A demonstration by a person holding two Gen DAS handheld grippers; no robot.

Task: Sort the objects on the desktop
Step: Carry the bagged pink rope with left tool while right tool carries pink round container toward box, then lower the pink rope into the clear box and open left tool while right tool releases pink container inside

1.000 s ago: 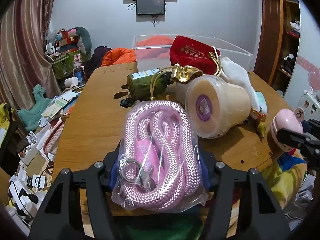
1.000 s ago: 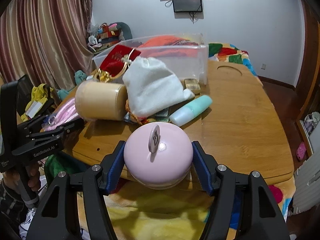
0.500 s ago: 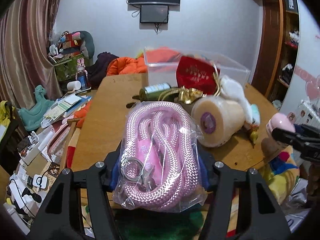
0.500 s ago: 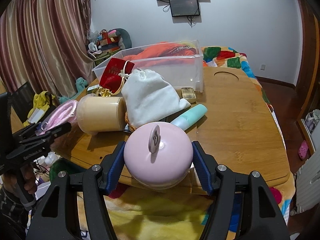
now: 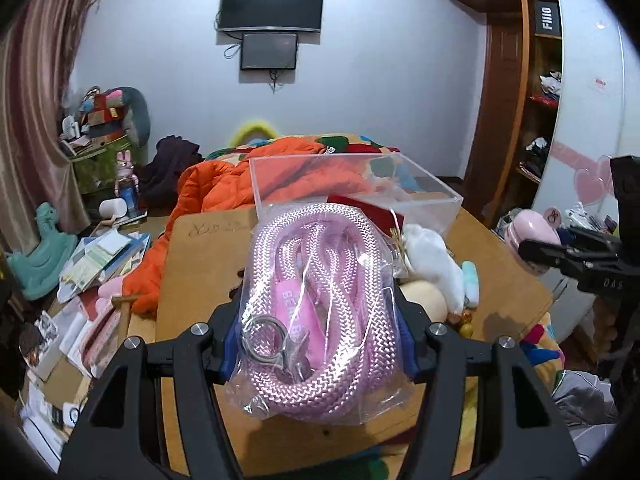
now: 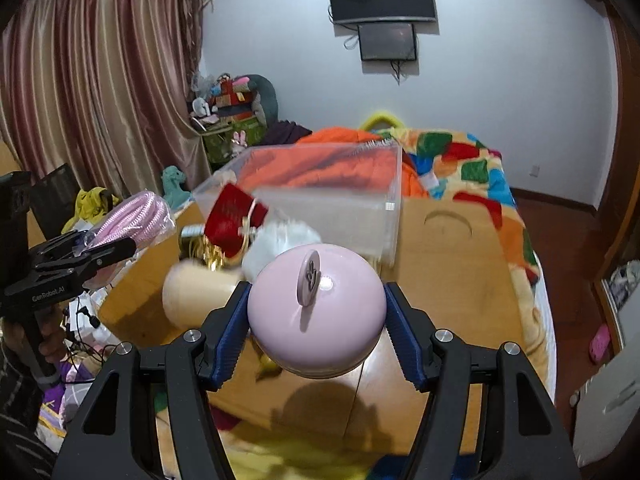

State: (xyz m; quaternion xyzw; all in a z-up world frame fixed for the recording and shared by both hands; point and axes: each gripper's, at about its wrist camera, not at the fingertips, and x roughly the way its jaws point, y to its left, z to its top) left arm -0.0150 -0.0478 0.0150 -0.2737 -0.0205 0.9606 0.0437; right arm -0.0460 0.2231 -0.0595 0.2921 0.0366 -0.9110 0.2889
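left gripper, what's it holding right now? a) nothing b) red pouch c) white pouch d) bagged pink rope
d: the left gripper has its blue pads pressed on both sides of the bagged pink rope, lifted above the table, while the white pouch and red pouch lie on the table by the clear bin.

A dark wall screen [image 5: 273, 6] hangs high on the white wall, pink curtains [image 6: 96, 80] far to its left, an orange quilt [image 5: 216, 188] below it
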